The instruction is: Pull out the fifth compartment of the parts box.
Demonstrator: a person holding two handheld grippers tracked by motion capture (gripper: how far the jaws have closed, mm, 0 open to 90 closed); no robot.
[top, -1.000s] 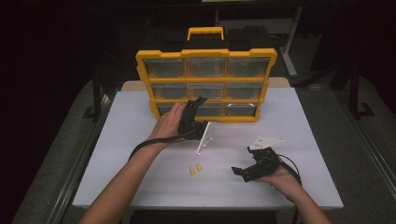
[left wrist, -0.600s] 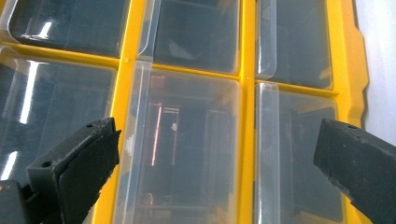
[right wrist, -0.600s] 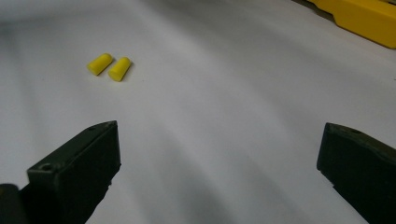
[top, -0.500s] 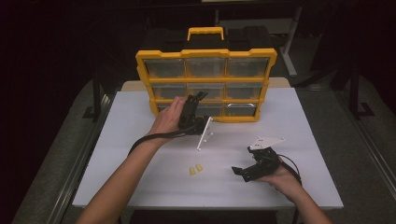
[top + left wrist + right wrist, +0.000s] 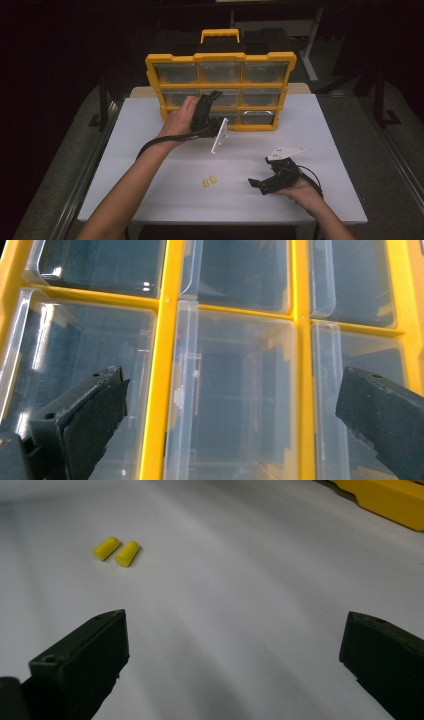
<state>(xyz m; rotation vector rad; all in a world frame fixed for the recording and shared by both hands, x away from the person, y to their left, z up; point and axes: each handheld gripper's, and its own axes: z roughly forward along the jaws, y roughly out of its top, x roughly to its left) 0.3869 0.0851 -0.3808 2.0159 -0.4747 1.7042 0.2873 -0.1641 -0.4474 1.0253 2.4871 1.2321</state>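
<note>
A yellow organizer (image 5: 220, 57) with clear drawers stands upright at the back of the white table (image 5: 150, 200). My left gripper (image 5: 214, 96) is raised against its middle row. In the left gripper view my left gripper (image 5: 230, 410) is open, its jaws wide apart on either side of the middle clear drawer (image 5: 235, 390). Two small yellow earplugs (image 5: 208, 182) lie side by side on the table. My right gripper (image 5: 259, 185) rests low at the front right and points left toward them. In the right gripper view it (image 5: 235, 655) stands open and empty, with the earplugs (image 5: 116, 551) ahead to the left.
The organizer has a carry handle (image 5: 220, 34) on top, and its yellow base (image 5: 385, 497) shows at the top right of the right gripper view. A dark floor and metal frame (image 5: 102, 100) surround the table. Cables trail from both grippers.
My left gripper has moved up and forward, closer to the organizer's middle row of drawers. The right gripper and the earplugs have stayed put.
</note>
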